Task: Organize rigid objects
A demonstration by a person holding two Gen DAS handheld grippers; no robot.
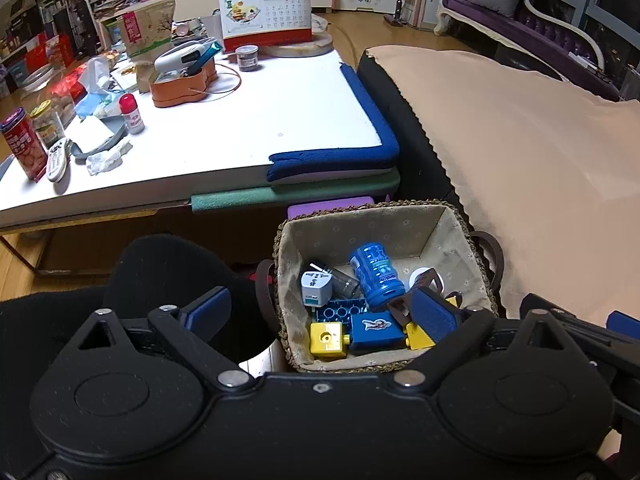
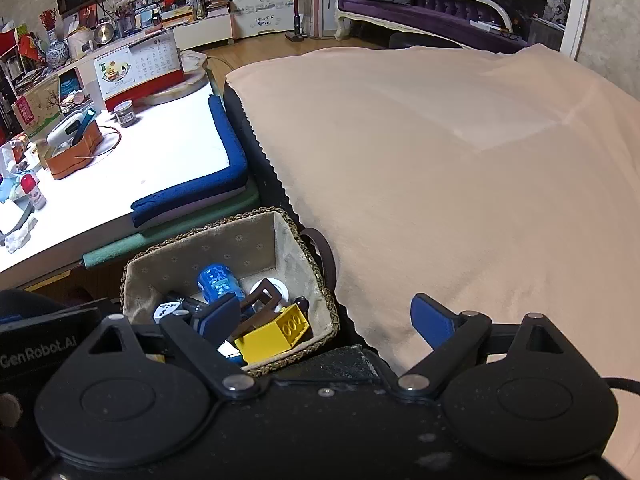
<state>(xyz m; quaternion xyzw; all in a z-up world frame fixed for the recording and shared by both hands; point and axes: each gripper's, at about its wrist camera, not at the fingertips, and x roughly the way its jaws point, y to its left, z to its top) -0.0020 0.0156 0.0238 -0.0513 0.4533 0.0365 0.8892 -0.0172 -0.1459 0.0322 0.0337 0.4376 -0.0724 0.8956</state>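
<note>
A woven basket (image 1: pixel 360 220) with cloth lining sits on the floor beside the table. It holds a blue can (image 1: pixel 376 276), a white plug adapter (image 1: pixel 316 286), a yellow block (image 1: pixel 326 340), a blue block (image 1: pixel 376 328) and a brown hair clip (image 1: pixel 426 278). My left gripper (image 1: pixel 320 312) is open and empty, just above the basket's near rim. The basket also shows in the right wrist view (image 2: pixel 200 240) with the blue can (image 2: pixel 218 282) and a yellow brick (image 2: pixel 276 332). My right gripper (image 2: pixel 324 320) is open and empty, over the basket's right edge.
A white low table (image 1: pixel 248 120) with blue foam edging carries a red tin (image 1: pixel 22 148), a remote (image 1: pixel 58 160), a small bottle (image 1: pixel 131 114), an orange box (image 1: pixel 184 84) and a calendar (image 1: pixel 266 20). A beige cloth (image 2: pixel 460 180) covers the surface to the right.
</note>
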